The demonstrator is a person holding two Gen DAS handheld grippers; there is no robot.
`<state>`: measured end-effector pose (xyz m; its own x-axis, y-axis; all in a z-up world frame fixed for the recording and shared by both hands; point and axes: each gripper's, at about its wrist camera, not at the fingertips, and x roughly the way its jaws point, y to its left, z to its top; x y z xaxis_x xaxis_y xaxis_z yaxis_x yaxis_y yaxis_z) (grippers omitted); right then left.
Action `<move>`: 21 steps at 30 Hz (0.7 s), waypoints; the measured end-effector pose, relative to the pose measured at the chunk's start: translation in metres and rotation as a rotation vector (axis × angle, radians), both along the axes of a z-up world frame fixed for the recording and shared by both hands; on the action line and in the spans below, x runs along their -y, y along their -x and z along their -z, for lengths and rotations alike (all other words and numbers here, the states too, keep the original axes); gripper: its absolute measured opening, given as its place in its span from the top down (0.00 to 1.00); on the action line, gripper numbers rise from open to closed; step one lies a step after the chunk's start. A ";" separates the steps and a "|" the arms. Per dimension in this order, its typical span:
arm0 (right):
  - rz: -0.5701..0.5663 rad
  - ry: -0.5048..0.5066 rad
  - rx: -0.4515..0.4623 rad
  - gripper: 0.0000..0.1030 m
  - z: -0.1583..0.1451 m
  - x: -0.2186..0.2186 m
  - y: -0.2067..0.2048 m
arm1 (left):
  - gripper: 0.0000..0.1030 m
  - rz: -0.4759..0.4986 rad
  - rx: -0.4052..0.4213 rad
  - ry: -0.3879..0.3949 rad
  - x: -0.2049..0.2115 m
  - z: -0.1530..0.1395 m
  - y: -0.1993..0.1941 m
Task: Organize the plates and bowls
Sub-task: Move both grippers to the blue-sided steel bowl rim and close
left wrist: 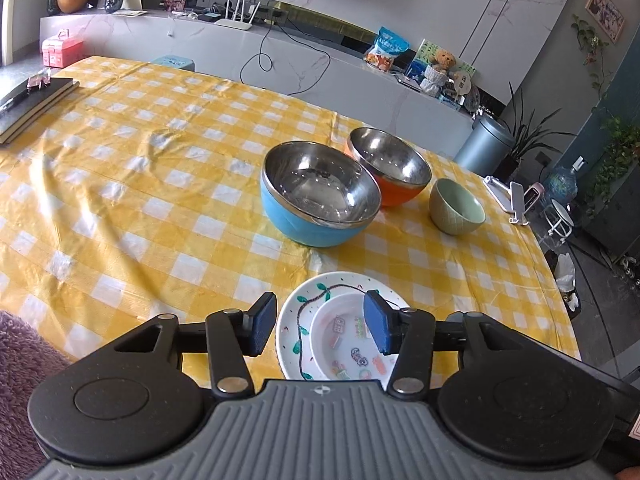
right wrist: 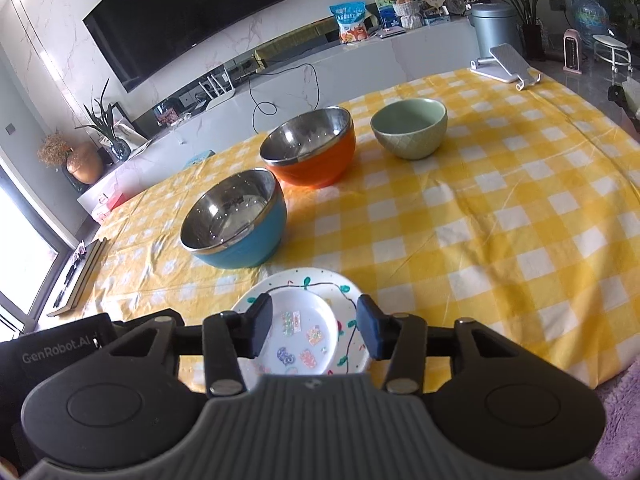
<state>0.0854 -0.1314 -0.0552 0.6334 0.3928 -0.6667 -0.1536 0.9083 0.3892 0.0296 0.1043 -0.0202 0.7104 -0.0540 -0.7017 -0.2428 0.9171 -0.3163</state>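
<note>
A white plate with a painted vine [left wrist: 290, 320] [right wrist: 344, 312] lies at the table's near edge with a small clear sticker dish [left wrist: 344, 344] [right wrist: 304, 340] on it. Behind stand a blue steel-lined bowl [left wrist: 320, 196] [right wrist: 236, 216], an orange steel-lined bowl [left wrist: 390, 164] [right wrist: 310, 148] and a green ceramic bowl [left wrist: 456, 206] [right wrist: 410, 128]. My left gripper [left wrist: 322, 326] is open and empty above the plate. My right gripper [right wrist: 314, 328] is open and empty above the same plate.
The table has a yellow checked cloth [left wrist: 140, 184] [right wrist: 500, 200]. Dark notebooks [left wrist: 32, 100] lie at its far left corner. A white phone stand [right wrist: 508, 64] sits at the far right edge. A purple rug [right wrist: 620, 412] is below the table.
</note>
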 end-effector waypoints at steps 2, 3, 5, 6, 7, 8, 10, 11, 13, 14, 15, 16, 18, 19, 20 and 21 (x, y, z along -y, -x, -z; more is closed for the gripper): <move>-0.001 -0.002 0.009 0.48 -0.004 -0.002 -0.002 | 0.45 -0.016 -0.001 0.000 -0.004 -0.002 -0.003; -0.003 0.002 0.015 0.47 -0.006 -0.004 -0.003 | 0.45 -0.023 -0.002 0.004 -0.007 -0.003 -0.006; -0.010 0.023 0.033 0.47 -0.008 -0.009 -0.005 | 0.45 -0.031 -0.001 0.003 -0.010 -0.004 -0.010; -0.013 0.035 0.041 0.47 -0.008 -0.011 -0.007 | 0.45 -0.034 0.000 -0.001 -0.011 -0.004 -0.012; -0.016 0.052 0.049 0.47 -0.008 -0.015 -0.010 | 0.45 -0.039 0.001 -0.006 -0.013 -0.005 -0.014; -0.019 0.065 0.053 0.47 -0.008 -0.018 -0.013 | 0.45 -0.042 0.001 -0.009 -0.014 -0.005 -0.017; -0.024 0.077 0.053 0.47 -0.006 -0.023 -0.020 | 0.45 -0.053 0.001 -0.009 -0.018 -0.005 -0.022; -0.027 0.078 0.051 0.47 -0.005 -0.025 -0.024 | 0.45 -0.059 0.000 -0.009 -0.020 -0.005 -0.025; -0.031 0.077 0.046 0.47 -0.003 -0.029 -0.032 | 0.45 -0.070 -0.003 -0.012 -0.024 -0.004 -0.032; -0.032 0.076 0.043 0.47 -0.003 -0.032 -0.037 | 0.45 -0.074 -0.006 -0.013 -0.026 -0.004 -0.036; -0.033 0.075 0.039 0.47 -0.002 -0.034 -0.041 | 0.45 -0.077 -0.008 -0.014 -0.027 -0.004 -0.040; -0.033 0.074 0.034 0.47 -0.002 -0.038 -0.046 | 0.45 -0.080 -0.012 -0.017 -0.029 -0.003 -0.044; -0.036 0.073 0.026 0.48 -0.001 -0.043 -0.056 | 0.45 -0.085 -0.012 -0.026 -0.031 -0.002 -0.053; -0.035 0.075 0.022 0.48 0.000 -0.045 -0.061 | 0.45 -0.087 -0.013 -0.033 -0.032 -0.001 -0.057; -0.034 0.078 0.019 0.50 0.001 -0.048 -0.065 | 0.45 -0.091 -0.016 -0.042 -0.032 0.000 -0.062; -0.031 0.082 0.014 0.52 0.002 -0.051 -0.070 | 0.45 -0.094 -0.019 -0.052 -0.033 0.001 -0.066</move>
